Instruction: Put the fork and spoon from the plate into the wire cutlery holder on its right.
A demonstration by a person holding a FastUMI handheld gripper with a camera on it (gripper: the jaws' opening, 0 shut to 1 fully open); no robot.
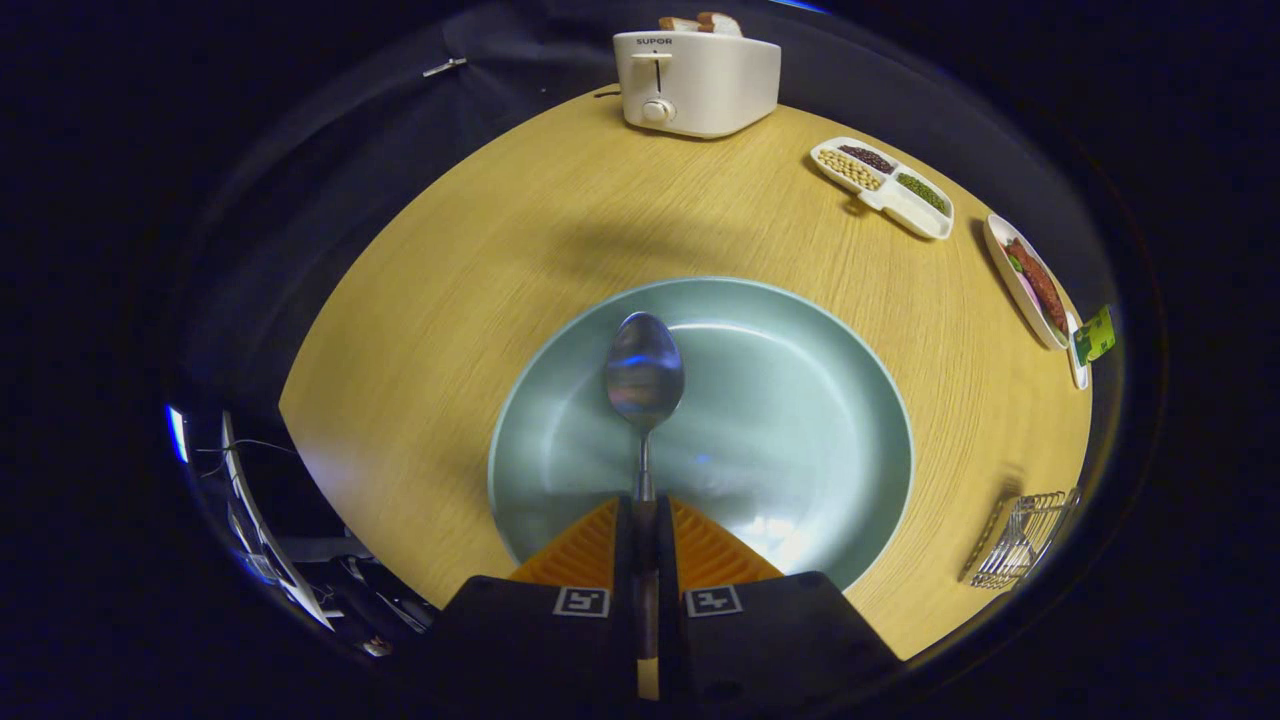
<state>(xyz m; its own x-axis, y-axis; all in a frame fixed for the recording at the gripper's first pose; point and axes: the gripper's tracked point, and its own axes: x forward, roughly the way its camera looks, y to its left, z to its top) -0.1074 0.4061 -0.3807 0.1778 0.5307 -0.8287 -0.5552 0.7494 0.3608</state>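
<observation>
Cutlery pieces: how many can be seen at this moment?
1. The spoon is clamped by its handle between the gripper fingers, bowl out over the plate. A fork could be hidden in the wire holder; too small to tell.

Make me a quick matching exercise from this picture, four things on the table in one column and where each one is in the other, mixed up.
Things:
1. spoon
2. toaster
3. wire cutlery holder
4. divided dish

Places:
A. far edge of the table, bread in its slots
B. handle clamped between the jaws of the gripper, bowl out over the plate
C. right of the plate, near the table's edge
D. beyond the plate to the right, holding beans

Pairs: 1-B, 2-A, 3-C, 4-D
</observation>
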